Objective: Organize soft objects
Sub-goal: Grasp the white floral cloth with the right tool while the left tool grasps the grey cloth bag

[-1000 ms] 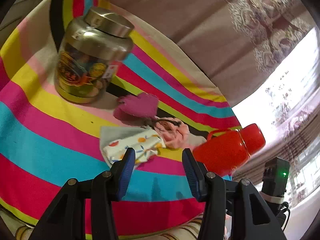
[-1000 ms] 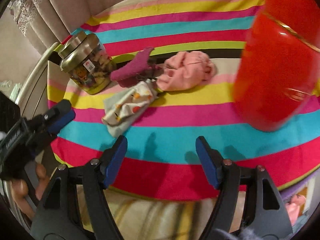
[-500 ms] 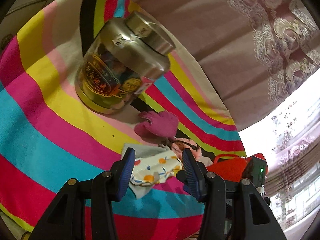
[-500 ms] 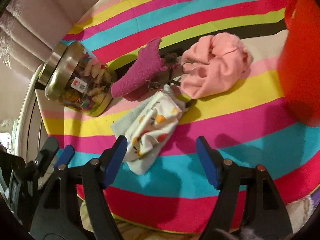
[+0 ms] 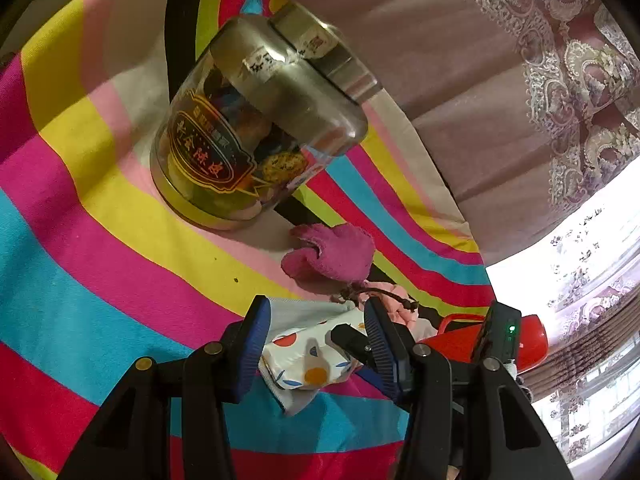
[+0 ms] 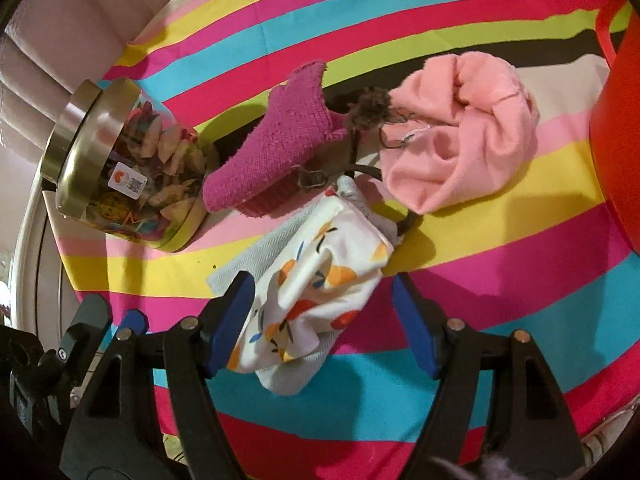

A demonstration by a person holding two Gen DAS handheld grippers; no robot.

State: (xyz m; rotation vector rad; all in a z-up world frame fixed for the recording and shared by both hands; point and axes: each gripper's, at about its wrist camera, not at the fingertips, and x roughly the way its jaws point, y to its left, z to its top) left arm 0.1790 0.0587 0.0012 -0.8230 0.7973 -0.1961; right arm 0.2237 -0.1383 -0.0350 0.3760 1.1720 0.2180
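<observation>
Striped cloth (image 6: 500,264) over the tabletop, bands of pink, yellow, turquoise and red. Near its middle, a white printed fabric bundle (image 6: 320,288) with orange and red spots, lying on a grey ribbed cloth (image 6: 256,256) that shows along its left edge and under its near end. Right gripper (image 6: 324,304) low over the bundle, jaws spread wide — one blue pad at each flank of the bundle, possibly grazing it on the left, though contact hard to judge from this angle. Left gripper (image 5: 316,348) also spread, jaws either side of the same printed fabric bundle (image 5: 308,360) from the opposite direction, with a black part of the other tool showing between its pads. Just beyond the bundle, a magenta knitted cloth (image 6: 276,152) and a crumpled pale pink cloth (image 6: 460,140), the two joined across by a dark tangle of cord or fuzz (image 6: 368,108) — too blurred to name. Left of the magenta piece, a glass jar (image 6: 124,168) with a metal lid, standing on the stripes. At the right edge, a red container (image 6: 616,120), only partly in frame. Drawn curtain (image 5: 460,80) behind the tabletop.
</observation>
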